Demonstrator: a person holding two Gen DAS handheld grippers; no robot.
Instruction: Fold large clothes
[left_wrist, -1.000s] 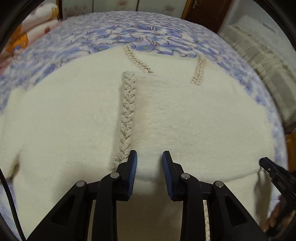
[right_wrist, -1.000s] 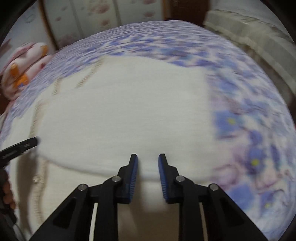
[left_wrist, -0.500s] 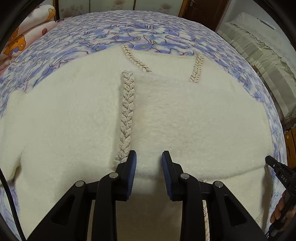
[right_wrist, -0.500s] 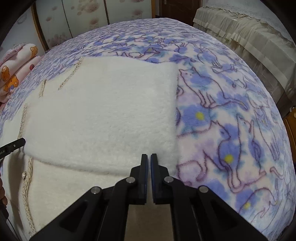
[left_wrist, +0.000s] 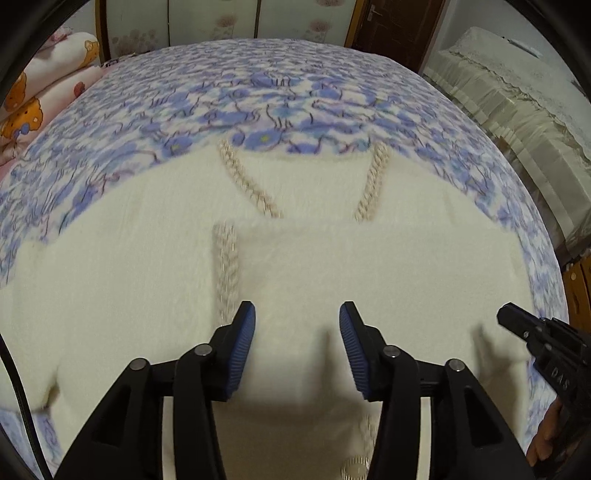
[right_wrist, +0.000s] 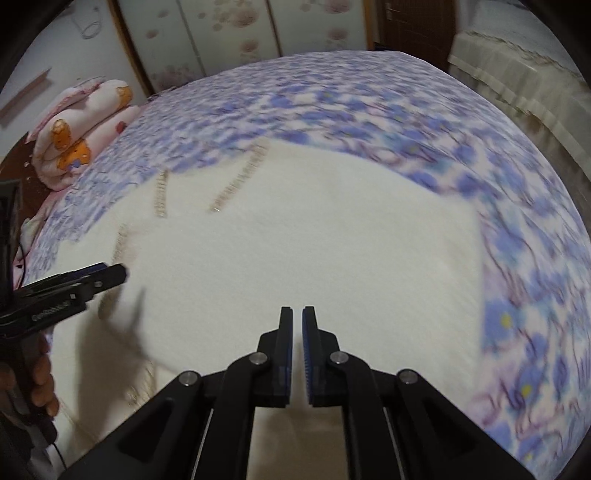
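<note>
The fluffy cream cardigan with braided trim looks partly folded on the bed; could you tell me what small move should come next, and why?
Probably lower the open left gripper onto the fluffy cream cardigan's near folded edge. The jaws stand wide and empty above it, and the right gripper is nearly shut and apparently empty.

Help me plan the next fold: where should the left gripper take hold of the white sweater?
Probably the near hem of the sweater, just ahead of the open left gripper, coming in low from the near side. That edge lies flat and free on the blanket, so one finger can slip under it.
</note>
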